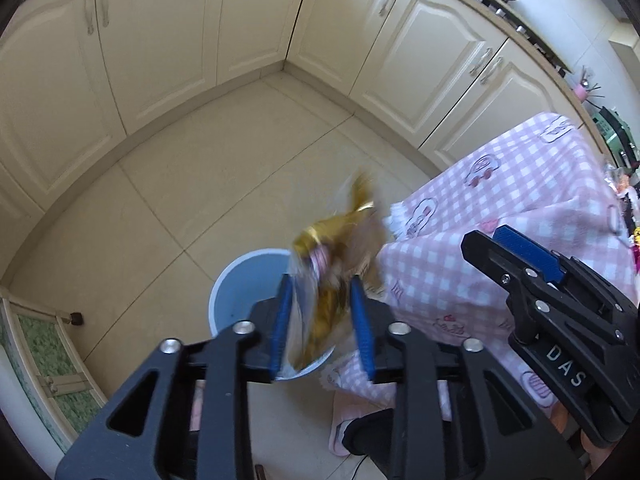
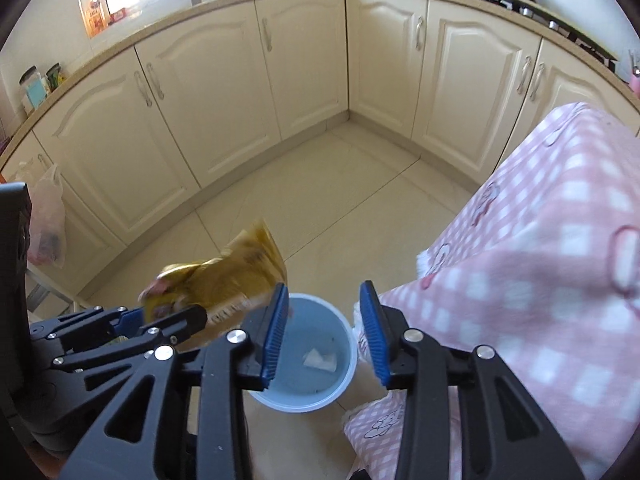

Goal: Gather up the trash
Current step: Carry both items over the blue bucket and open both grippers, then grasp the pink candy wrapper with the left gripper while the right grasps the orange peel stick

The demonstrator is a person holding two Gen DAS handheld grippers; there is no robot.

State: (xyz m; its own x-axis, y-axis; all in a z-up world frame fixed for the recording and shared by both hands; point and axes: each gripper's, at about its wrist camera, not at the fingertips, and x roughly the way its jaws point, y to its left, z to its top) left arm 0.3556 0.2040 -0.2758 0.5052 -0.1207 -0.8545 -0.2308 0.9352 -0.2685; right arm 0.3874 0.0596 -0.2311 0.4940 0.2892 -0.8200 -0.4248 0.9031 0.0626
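**Gold wrapper loose above the blue bin**

The right wrist view alone shows pale scraps on the bottom of the round light-blue plastic bin (image 2: 316,360). The left gripper (image 1: 322,324) has spread jaws, with the blurred crinkled gold foil wrapper (image 1: 340,248) between them; whether the pads touch it cannot be told. The right gripper (image 2: 326,334) is spread and empty, over the bin beside the pink checked cloth (image 2: 540,264).

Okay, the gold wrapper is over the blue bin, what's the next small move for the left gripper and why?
Probably hold the left gripper where it is, over the blue bin, jaws apart. The gold wrapper sits blurred between its pads above the bin's opening, so it should drop in. The right gripper is open with nothing in it.
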